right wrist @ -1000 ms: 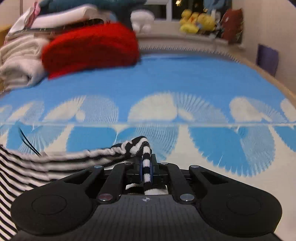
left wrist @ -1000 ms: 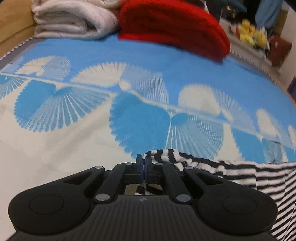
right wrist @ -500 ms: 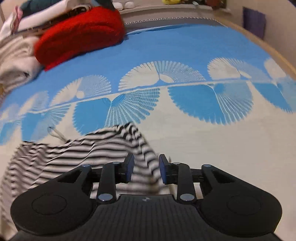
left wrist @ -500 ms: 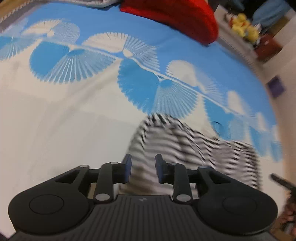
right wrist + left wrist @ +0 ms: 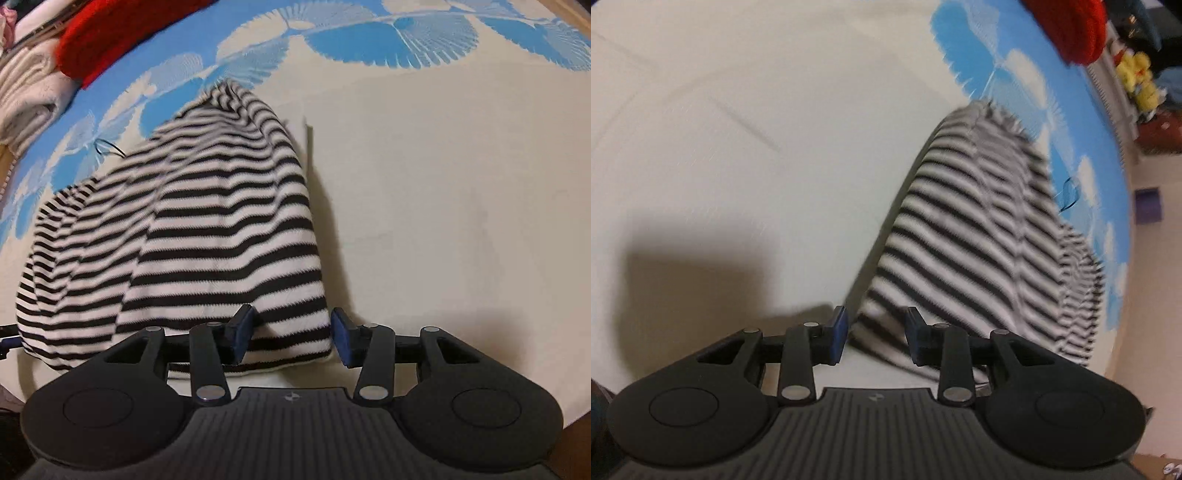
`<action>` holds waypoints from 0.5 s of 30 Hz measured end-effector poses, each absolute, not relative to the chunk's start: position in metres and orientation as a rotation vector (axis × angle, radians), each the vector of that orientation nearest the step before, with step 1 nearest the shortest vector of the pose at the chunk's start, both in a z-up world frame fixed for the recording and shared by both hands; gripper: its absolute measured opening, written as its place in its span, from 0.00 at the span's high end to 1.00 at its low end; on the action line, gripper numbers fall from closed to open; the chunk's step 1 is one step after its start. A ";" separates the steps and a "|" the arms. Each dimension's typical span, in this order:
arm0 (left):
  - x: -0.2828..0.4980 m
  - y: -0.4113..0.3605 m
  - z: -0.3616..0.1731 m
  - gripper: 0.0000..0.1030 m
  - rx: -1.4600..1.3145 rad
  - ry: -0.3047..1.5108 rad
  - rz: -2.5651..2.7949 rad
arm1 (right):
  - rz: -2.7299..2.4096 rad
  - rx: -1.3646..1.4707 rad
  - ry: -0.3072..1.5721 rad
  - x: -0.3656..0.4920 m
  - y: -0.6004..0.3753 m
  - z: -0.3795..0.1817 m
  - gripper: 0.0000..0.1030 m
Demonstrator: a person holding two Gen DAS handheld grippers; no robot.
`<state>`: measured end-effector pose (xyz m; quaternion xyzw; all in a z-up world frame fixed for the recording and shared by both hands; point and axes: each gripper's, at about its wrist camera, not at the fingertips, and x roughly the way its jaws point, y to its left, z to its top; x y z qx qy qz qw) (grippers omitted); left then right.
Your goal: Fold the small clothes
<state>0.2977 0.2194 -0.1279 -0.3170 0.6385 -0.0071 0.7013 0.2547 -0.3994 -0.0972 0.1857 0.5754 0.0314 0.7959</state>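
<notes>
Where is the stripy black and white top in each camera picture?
Left wrist view: the striped top fills the middle right, running up from the left gripper.
Right wrist view: the striped top fills the middle left, its near hem by the right gripper.
Shared landmark: the red knit at the top of both.

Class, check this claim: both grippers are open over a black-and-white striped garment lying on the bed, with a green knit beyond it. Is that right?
One slip: the knit is red, not green, as the right wrist view shows. The rest holds: the left gripper and right gripper are open over the striped garment on the bed.
</notes>
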 end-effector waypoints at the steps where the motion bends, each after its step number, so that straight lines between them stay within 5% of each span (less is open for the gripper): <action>1: 0.297 0.217 -0.128 0.65 -0.697 1.423 -0.016 | 0.061 0.417 1.233 0.254 -0.401 -0.097 0.54; 3: 0.296 0.214 -0.128 0.67 -0.708 1.415 -0.050 | 0.046 0.455 1.221 0.252 -0.408 -0.096 0.54; 6: 0.294 0.207 -0.121 0.92 -0.674 1.378 -0.107 | 0.043 0.477 1.211 0.248 -0.414 -0.094 0.57; 8: 0.291 0.219 -0.110 0.95 -0.671 1.291 -0.118 | 0.078 0.491 1.199 0.244 -0.415 -0.092 0.82; 12: 0.272 0.242 -0.076 0.98 -0.735 1.097 -0.131 | 0.125 0.666 0.993 0.230 -0.444 -0.059 0.91; 15: 0.267 0.237 -0.087 0.98 -0.613 1.216 -0.054 | 0.101 0.657 1.017 0.224 -0.458 -0.060 0.92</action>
